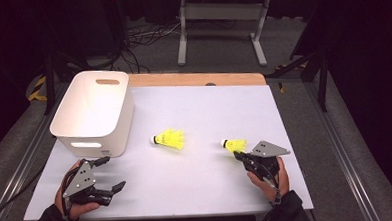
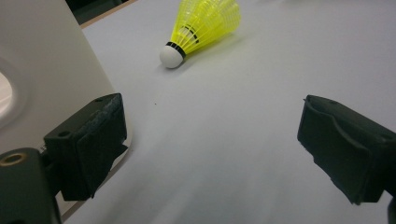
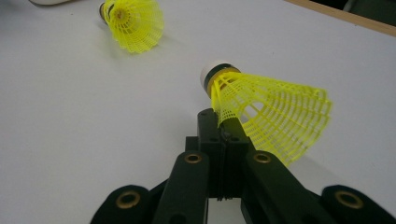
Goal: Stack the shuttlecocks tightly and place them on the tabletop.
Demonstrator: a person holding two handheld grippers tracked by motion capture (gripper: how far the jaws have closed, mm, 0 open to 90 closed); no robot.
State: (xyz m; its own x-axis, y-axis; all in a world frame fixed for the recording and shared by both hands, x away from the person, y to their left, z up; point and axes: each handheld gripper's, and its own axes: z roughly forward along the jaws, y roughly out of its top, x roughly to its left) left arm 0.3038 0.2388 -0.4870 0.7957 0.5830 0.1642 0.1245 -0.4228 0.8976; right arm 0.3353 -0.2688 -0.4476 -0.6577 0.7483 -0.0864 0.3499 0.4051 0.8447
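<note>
Tongs in the right hand [image 1: 240, 155] sit near the person's edge of the white surface [image 1: 207, 190], pinched tight on the lower skirt edge of a yellow shuttlecock [image 1: 234, 145]. Its long axis runs level, cork end pointing left and slightly away from the person, flared skirt toward the tongs. The right gripper view shows what the high view blurs: the skirt is an open plastic mesh of ribs, the cork [image 3: 212, 72] white and rounded with a dark band. Left tongs [image 1: 108, 173] rest open wide with nothing between them. Farther out lies a second shuttlecock [image 1: 169, 139], cork also to the left. Beyond the left tongs stands a smooth white plastic bin [image 1: 95, 112] with rounded corners and slot handles.
</note>
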